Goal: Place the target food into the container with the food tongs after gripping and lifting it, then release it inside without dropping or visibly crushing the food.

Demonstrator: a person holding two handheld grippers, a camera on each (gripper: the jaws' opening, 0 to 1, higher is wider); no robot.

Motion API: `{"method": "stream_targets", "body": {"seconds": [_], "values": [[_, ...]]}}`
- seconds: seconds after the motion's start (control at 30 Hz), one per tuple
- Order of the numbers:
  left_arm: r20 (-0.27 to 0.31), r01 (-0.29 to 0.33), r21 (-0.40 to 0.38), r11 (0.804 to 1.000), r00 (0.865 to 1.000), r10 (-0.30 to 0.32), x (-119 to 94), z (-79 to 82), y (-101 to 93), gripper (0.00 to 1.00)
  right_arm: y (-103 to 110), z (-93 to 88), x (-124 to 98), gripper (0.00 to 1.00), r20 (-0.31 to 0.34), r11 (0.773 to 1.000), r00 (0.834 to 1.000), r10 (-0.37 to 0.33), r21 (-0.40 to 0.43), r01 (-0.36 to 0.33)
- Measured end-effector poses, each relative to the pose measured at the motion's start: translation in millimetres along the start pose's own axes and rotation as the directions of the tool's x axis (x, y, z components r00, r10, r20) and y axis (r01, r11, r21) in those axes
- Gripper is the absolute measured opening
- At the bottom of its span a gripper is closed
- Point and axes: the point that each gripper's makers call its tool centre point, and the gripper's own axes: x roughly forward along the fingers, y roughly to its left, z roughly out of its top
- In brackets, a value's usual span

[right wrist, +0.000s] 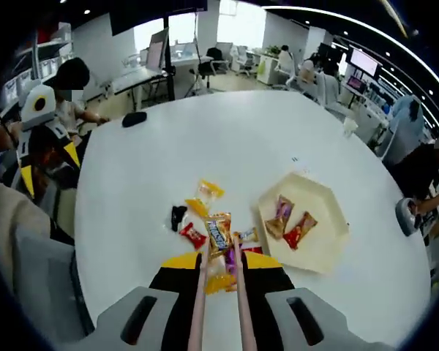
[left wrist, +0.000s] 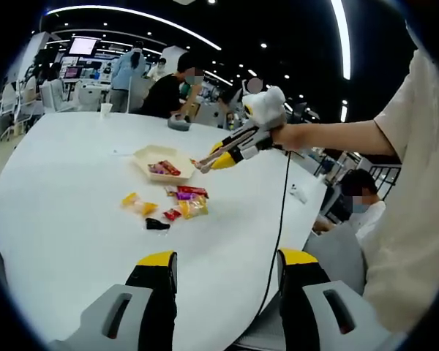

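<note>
Right gripper view: right gripper (right wrist: 219,272) is clenched on the tongs (right wrist: 218,292), whose tips close around an orange candy (right wrist: 219,232) with its long axis in line with the tongs; the tray (right wrist: 329,219) lies right of the tips, so the right hand is the nearer one. Whether the candy is off the table (right wrist: 205,139) cannot be told from here. Left gripper view shows the tong tips near the tray's edge, above the candy pile (left wrist: 177,205), and the left gripper (left wrist: 227,265) released, hanging back at the table edge.

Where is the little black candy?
In the right gripper view, the small black wrapped candy lies on the white table, left of the red wrapped candy, outside the cream tray.
</note>
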Motion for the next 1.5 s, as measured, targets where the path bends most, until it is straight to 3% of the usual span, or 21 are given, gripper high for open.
{"method": "stream_targets", "body": {"seconds": [0.63,1.5], "values": [[-0.004,-0.001,-0.001,1.000,1.000,0.001,-0.9,-1.8,-0.1,0.54,-50.8,30.9,-8.9,0.20,0.052,0.997,0.996,-0.074,0.000,0.074],[0.007,-0.024,-0.007,1.000,1.000,0.024,-1.3,2.5,6.6,0.57,-98.6,45.2,-11.7,0.20,0.061,0.991,0.989,-0.132,0.012,0.132]]}}
